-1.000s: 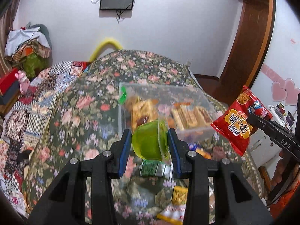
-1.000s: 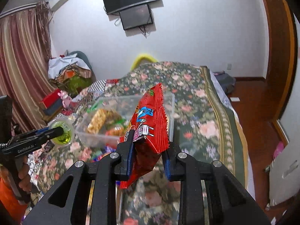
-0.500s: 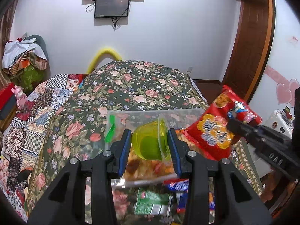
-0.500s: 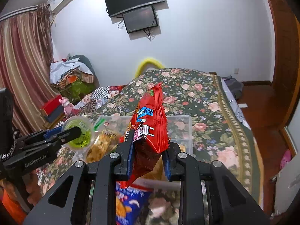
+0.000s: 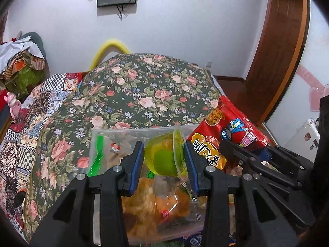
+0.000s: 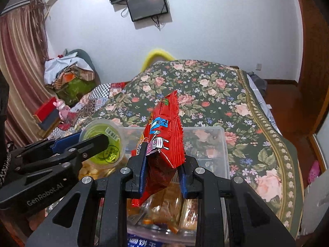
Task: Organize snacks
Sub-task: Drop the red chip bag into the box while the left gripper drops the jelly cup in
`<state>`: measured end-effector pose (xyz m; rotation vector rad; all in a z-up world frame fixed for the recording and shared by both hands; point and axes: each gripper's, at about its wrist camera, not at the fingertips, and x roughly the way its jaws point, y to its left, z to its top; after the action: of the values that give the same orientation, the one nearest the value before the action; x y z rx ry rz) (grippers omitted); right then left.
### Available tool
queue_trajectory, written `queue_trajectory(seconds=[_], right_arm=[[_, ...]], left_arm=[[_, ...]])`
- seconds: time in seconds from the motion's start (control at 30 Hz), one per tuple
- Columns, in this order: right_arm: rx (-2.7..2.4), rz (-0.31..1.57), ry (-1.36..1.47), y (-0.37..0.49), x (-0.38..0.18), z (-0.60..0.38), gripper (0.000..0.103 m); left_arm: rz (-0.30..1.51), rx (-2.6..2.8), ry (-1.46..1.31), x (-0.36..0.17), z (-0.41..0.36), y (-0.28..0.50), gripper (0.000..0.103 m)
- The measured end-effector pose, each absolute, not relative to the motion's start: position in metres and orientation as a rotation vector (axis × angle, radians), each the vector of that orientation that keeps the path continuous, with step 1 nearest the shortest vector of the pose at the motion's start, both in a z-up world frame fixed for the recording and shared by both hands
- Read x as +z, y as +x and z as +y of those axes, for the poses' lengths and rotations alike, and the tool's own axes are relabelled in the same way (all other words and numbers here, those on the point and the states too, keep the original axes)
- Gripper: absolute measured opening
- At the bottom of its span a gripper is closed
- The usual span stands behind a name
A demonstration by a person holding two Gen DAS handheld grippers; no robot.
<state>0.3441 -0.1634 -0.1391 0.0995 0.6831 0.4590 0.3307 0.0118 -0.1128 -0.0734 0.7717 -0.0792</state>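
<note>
My left gripper (image 5: 164,160) is shut on a green jelly cup (image 5: 164,156), held on its side over a clear plastic bin (image 5: 107,142) that holds several wrapped snacks. From the right wrist view the same jelly cup (image 6: 102,142) shows its printed lid, with the left gripper (image 6: 90,142) clamped on it. My right gripper (image 6: 162,164) is shut on a red snack bag (image 6: 164,131), which stands upright over the clear bin (image 6: 205,135). In the left wrist view the red snack bag (image 5: 222,135) hangs just right of the cup, pinched by the right gripper (image 5: 228,146).
The bin sits on a bed with a dark floral cover (image 5: 144,90). A patchwork quilt (image 5: 30,111) lies at the left, with piled clothes (image 6: 67,72) against the wall. A blue snack packet (image 6: 144,241) lies in front of the bin. A wooden door (image 5: 277,47) stands at the right.
Both grippers have travelled forward over the bin with their loads; the bin now lies directly beneath them. The red bag has drawn close beside the jelly cup.
</note>
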Motion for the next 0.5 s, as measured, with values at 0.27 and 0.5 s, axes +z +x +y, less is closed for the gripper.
queue_trajectory(seconds=[0.27, 0.5], right_arm=[[0.457, 0.724, 0.055, 0.351, -0.150, -0.155, 0.024], [0.452, 0.744, 0.019, 0.346, -0.153, -0.153, 0.028]], left_arm=[[0.830, -0.069, -0.067, -0.133, 0.012, 0.342, 0.040], [0.835, -0.075, -0.071, -0.137, 0.014, 0.333, 0.041]])
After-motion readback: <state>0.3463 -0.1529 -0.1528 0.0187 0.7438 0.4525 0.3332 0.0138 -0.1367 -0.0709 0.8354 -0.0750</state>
